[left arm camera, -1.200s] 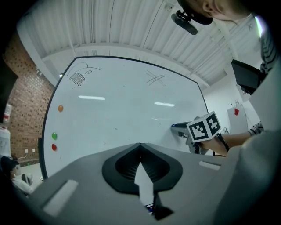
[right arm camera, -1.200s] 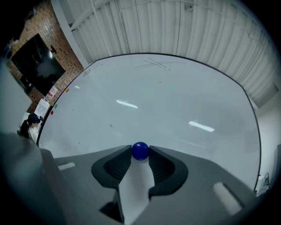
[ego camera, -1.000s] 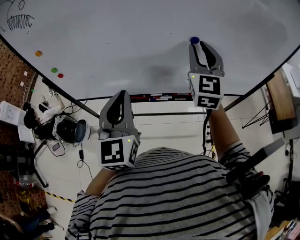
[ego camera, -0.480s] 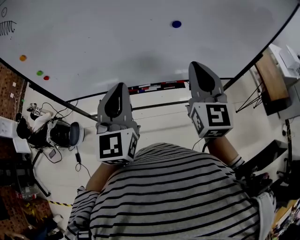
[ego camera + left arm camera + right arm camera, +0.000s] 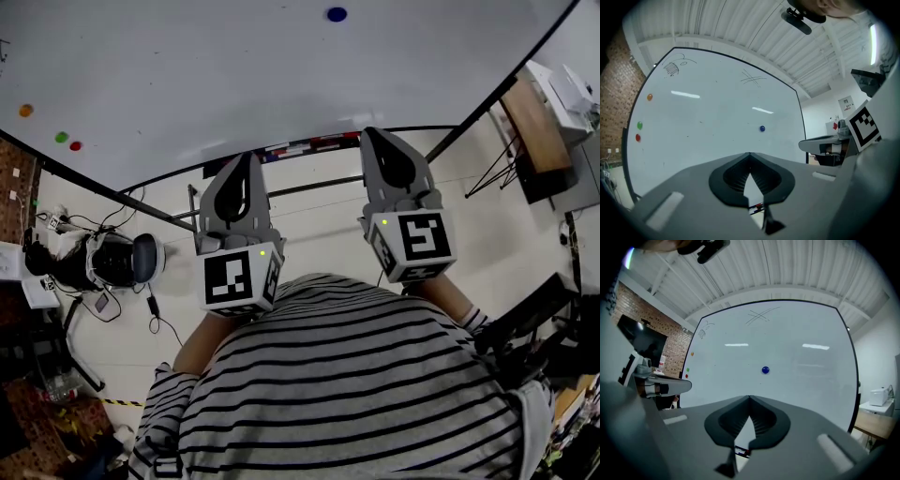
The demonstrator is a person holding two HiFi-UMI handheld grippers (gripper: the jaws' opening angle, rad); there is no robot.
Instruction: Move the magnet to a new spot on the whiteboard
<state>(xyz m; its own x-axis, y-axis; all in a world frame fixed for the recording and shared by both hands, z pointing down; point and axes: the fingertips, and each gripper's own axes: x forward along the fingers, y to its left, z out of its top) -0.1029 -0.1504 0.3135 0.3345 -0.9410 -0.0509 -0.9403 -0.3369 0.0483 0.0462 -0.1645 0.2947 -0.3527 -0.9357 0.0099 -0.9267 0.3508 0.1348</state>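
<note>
A small blue round magnet (image 5: 337,14) sticks to the whiteboard (image 5: 234,84), alone in its middle right area; it also shows as the blue magnet (image 5: 762,128) and the blue magnet (image 5: 765,370) in the two gripper views. My right gripper (image 5: 380,142) is shut and empty, drawn back well below the magnet near the board's lower edge. My left gripper (image 5: 246,166) is shut too, empty, beside it at the same height. Both point at the board without touching it.
Orange (image 5: 25,110), green (image 5: 62,138) and red (image 5: 76,146) magnets sit at the board's left side. A marker tray (image 5: 300,146) runs under the board. A headset and cables (image 5: 117,261) lie on the floor left. A table with a white device (image 5: 553,98) stands right.
My right gripper let go of the blue magnet, shut, and pulled back from the board. The magnet stays on the board, farther from the jaws. The left gripper shifted slightly.
</note>
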